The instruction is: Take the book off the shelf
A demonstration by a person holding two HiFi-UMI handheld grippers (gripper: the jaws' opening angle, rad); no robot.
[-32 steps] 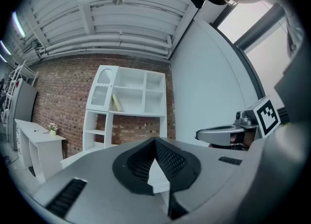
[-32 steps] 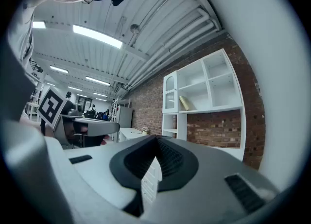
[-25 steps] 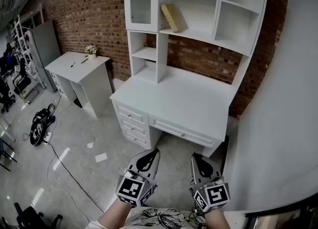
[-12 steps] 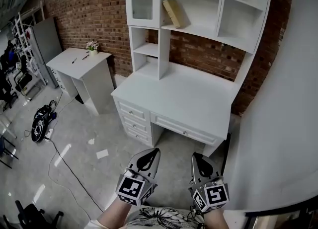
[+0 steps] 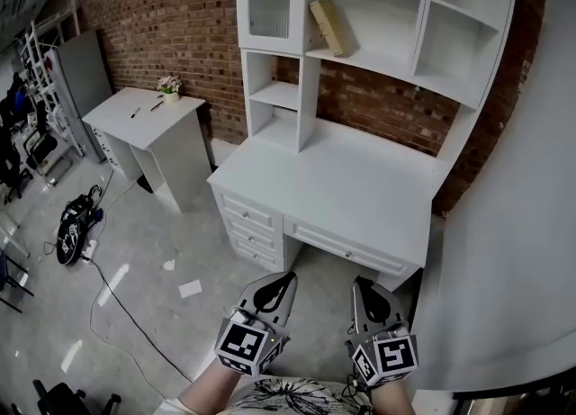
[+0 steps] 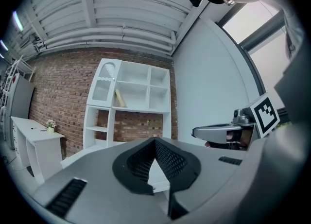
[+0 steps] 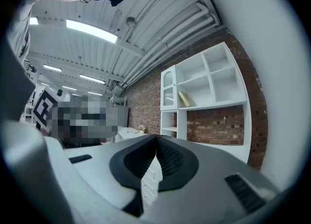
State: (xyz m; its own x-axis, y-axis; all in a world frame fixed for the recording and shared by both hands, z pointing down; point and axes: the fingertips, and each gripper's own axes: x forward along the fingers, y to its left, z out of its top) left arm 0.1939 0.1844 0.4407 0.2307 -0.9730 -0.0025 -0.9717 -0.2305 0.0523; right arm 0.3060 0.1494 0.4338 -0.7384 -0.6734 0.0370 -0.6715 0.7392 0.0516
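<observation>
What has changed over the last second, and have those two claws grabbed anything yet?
Only the view drifted: the desk and shelf now sit slightly further right in the head view. Nothing was taken or let go. The book still leans on the shelf, untouched. The left gripper and right gripper stay low, shut and empty.

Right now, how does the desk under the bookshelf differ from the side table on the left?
The desk carries a tall shelf unit with the book leaning in it; the side table has none. The desk's top is bare; the side table's holds a small flower pot and two small dark items. The desk is straight ahead; the side table sits off to the left. Both are white, against the brick wall.
</observation>
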